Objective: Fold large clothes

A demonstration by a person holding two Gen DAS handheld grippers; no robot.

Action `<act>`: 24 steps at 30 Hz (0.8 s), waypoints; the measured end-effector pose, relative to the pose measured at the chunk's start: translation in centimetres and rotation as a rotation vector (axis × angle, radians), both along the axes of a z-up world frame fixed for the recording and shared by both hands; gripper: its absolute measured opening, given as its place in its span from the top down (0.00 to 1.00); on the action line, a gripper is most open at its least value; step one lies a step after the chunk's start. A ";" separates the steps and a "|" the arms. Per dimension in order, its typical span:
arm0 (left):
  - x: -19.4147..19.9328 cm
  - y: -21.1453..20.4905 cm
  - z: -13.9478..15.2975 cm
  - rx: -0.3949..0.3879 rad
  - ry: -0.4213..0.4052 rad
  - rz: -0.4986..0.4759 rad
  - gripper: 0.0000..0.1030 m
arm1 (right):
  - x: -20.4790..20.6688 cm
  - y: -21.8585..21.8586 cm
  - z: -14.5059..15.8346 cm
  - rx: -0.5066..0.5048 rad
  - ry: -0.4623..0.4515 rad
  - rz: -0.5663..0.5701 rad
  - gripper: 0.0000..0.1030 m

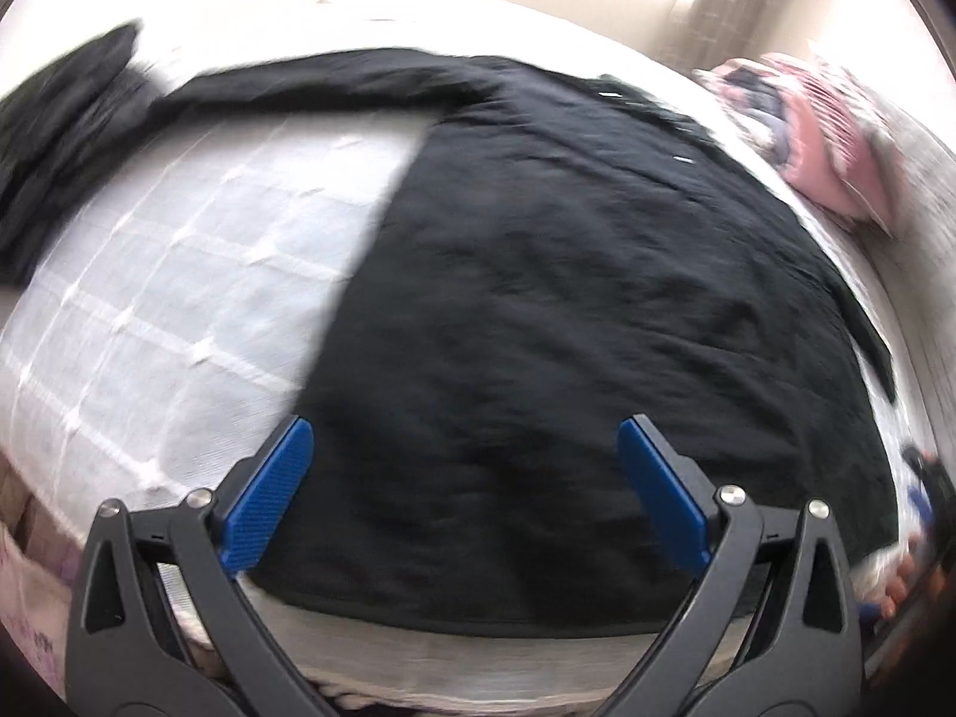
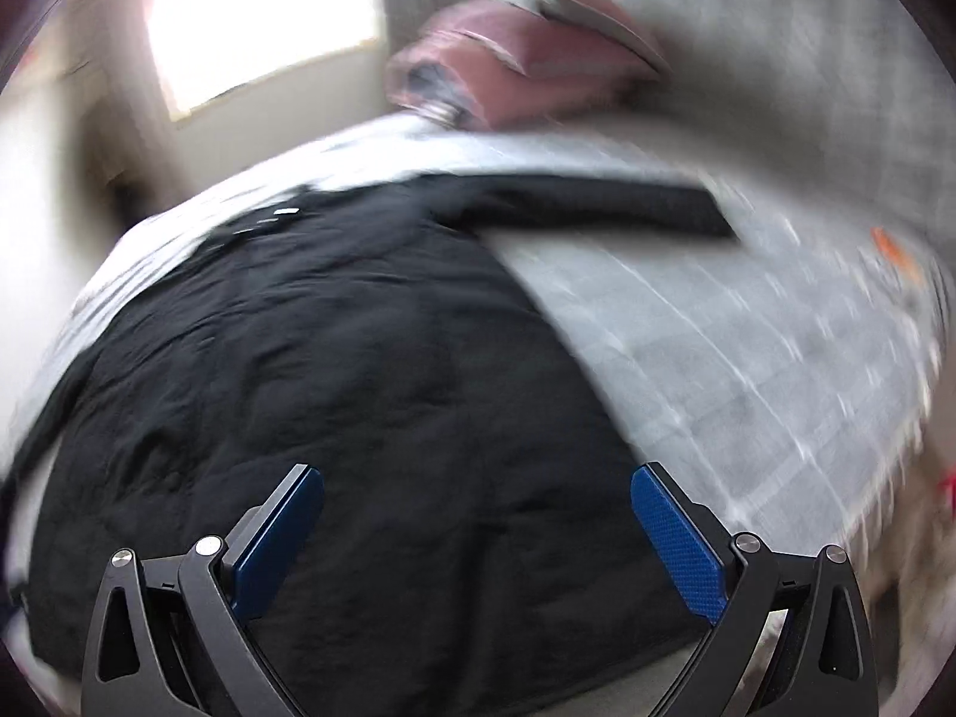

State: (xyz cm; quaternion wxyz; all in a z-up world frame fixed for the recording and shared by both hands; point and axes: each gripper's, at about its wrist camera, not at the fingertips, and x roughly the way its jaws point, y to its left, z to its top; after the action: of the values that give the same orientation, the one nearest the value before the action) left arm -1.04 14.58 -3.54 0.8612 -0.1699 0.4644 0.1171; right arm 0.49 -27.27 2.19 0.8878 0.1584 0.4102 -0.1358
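Observation:
A large black long-sleeved garment [image 1: 567, 275] lies spread flat on a bed covered with a white checked sheet [image 1: 179, 275]. Its left sleeve [image 1: 299, 83] stretches out toward the far left. My left gripper [image 1: 463, 436] hovers open over the garment's lower left part, close to the hem, holding nothing. In the right wrist view the same garment [image 2: 334, 370] fills the lower left, and its right sleeve [image 2: 597, 203] reaches out to the right. My right gripper [image 2: 478, 484] is open above the lower right part of the garment, empty. Both views are motion-blurred.
Another dark piece of clothing [image 1: 54, 119] is heaped at the bed's far left. A pink pillow [image 1: 824, 137] [image 2: 526, 60] lies at the head of the bed by a grey headboard [image 2: 806, 60]. A bright window [image 2: 263, 24] is behind. The other gripper and a hand [image 1: 914, 538] show at the right edge.

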 end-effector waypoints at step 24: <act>-1.3 -0.1 -1.8 0.000 -0.004 0.051 0.93 | 0.5 -2.5 -3.2 -0.019 0.169 0.141 0.93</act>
State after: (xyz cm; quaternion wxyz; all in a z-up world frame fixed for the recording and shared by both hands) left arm -2.30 14.52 -5.39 0.8590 -0.1819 0.4581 0.1385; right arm 1.02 -29.77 -1.04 0.8588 0.1087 0.4925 -0.0896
